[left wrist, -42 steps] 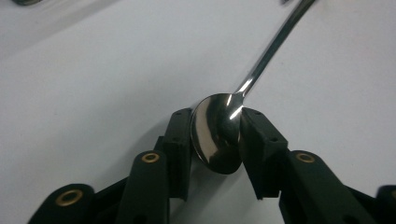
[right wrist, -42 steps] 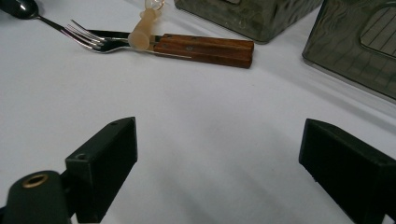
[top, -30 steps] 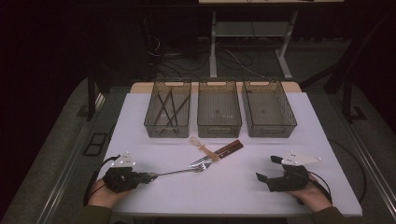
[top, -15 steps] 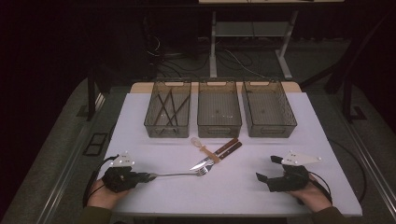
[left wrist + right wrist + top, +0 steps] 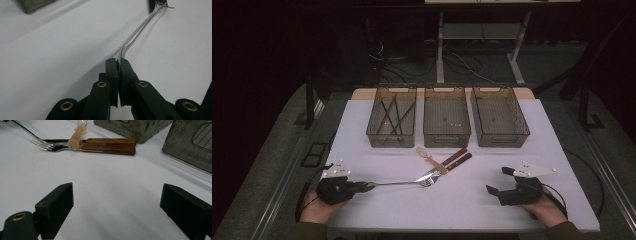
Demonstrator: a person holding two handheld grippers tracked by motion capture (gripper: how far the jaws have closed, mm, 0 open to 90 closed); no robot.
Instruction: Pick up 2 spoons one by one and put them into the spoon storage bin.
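My left gripper (image 5: 364,187) at the near left of the white table (image 5: 462,210) is shut on the handle end of a slim metal fork (image 5: 398,183). The fork reaches right, its tines lying beside two wood-handled pieces of cutlery (image 5: 455,160) and a small beige spoon (image 5: 430,159). In the left gripper view the jaws (image 5: 118,62) pinch the curved handle (image 5: 140,32). My right gripper (image 5: 498,181) rests at the near right, open, nothing between its fingers (image 5: 117,195). Ahead of it lie the wooden handles (image 5: 110,145), the fork tines (image 5: 41,144) and the beige spoon (image 5: 75,138).
Three dark see-through bins stand in a row at the back: the left bin (image 5: 391,140) holds several dark sticks, while the middle bin (image 5: 447,139) and right bin (image 5: 503,140) look bare. Bin walls (image 5: 192,147) rise close ahead of the right gripper.
My left gripper has drawn slightly to the left with the fork, so the tines have slid a little toward the near edge. The right gripper has stayed put.
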